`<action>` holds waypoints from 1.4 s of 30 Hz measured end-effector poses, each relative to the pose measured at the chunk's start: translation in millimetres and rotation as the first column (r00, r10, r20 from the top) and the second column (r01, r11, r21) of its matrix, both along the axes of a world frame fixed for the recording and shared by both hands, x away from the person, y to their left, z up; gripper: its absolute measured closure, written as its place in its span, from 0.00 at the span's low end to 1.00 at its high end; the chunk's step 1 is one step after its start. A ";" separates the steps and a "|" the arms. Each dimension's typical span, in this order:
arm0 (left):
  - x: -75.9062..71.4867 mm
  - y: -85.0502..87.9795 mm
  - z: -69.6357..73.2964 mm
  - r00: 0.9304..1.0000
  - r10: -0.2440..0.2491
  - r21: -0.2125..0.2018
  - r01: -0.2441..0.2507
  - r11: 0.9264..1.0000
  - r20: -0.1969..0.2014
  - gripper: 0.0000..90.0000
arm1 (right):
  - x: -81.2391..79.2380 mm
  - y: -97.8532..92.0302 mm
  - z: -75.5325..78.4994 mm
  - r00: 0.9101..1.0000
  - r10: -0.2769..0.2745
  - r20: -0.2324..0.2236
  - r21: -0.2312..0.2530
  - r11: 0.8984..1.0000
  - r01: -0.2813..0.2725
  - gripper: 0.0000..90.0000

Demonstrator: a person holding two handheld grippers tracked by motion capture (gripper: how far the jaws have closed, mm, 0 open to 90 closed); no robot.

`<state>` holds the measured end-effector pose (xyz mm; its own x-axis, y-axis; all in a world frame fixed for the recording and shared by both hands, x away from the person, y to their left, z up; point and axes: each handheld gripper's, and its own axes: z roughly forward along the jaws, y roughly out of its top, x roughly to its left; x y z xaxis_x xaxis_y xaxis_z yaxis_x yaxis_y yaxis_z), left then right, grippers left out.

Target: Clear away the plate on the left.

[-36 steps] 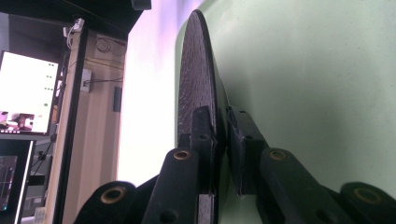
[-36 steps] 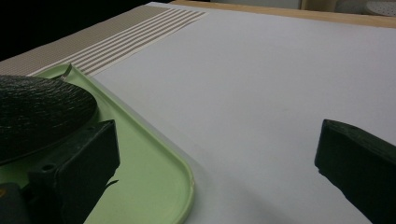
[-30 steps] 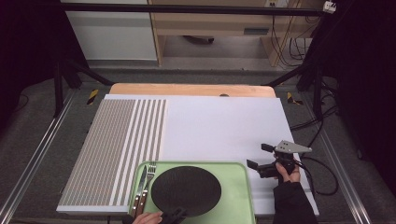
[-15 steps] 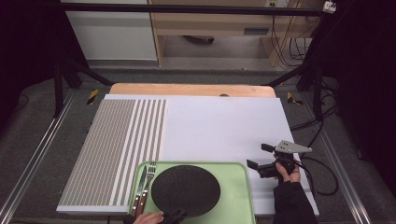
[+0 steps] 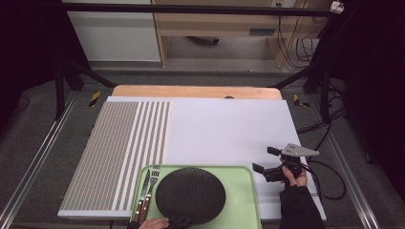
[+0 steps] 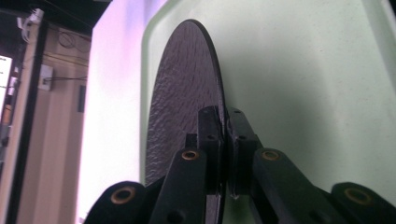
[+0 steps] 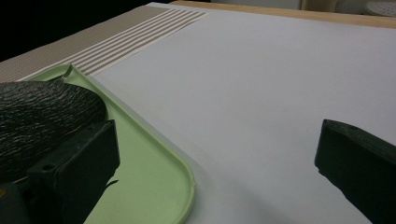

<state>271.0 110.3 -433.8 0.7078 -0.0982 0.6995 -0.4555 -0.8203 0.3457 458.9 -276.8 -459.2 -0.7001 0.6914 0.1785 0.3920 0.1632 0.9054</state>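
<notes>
Two grippers are at work over a white table mat.

Left gripper (image 6: 223, 140): jaws pinched narrow on the near rim of the black plate (image 5: 190, 195), one pad on each face of the rim, as the left gripper view shows. They have just been closing, with the plate's edge between them. The person's left hand (image 5: 154, 223) shows at the bottom edge of the high view, just beside the plate.

Right gripper (image 5: 267, 161): jaws wide apart, nothing between them but bare mat. It is held in the right hand (image 5: 292, 175) just off the right side of the tray, close to it but not touching.

Black plate: round, dark, rough-textured, on the green tray (image 5: 241, 191) and covering most of its middle.

Green tray: rounded corners, raised rim, at the near edge of the table mat (image 5: 224, 129).

Fork (image 5: 153, 179) and knife (image 5: 142, 195): side by side in the tray's left part, just left of the plate, handles toward the person.

Table mat: white, with a block of tan stripes (image 5: 119, 152) along its left side, on a wooden table (image 5: 191, 91).
</notes>
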 end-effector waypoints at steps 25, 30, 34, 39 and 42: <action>6.4 -12.7 -25.3 0.985 -0.052 0.020 0.056 0.998 -0.165 0.79 | 0.3 0.7 -0.4 1.000 0.001 -0.002 0.001 1.000 -0.001 0.00; 8.1 -14.3 -28.9 0.983 -0.053 0.023 0.058 0.998 -0.175 0.74 | 0.4 0.8 -0.6 1.000 0.001 -0.002 -0.001 1.000 -0.001 0.00; 9.0 -15.0 -30.5 0.984 -0.044 0.034 0.050 0.998 -0.174 0.70 | 0.4 0.7 -0.6 1.000 0.001 -0.002 0.000 1.000 -0.001 0.00; 11.6 -15.1 -31.2 0.984 -0.028 0.046 0.036 0.998 -0.177 0.60 | 0.5 0.7 -0.7 1.000 0.001 -0.002 -0.001 1.000 -0.001 0.00; 13.5 -15.2 -30.9 0.986 -0.028 0.039 0.035 0.999 -0.163 0.52 | 0.3 0.7 -0.6 1.000 0.001 -0.003 0.001 1.000 -0.001 0.00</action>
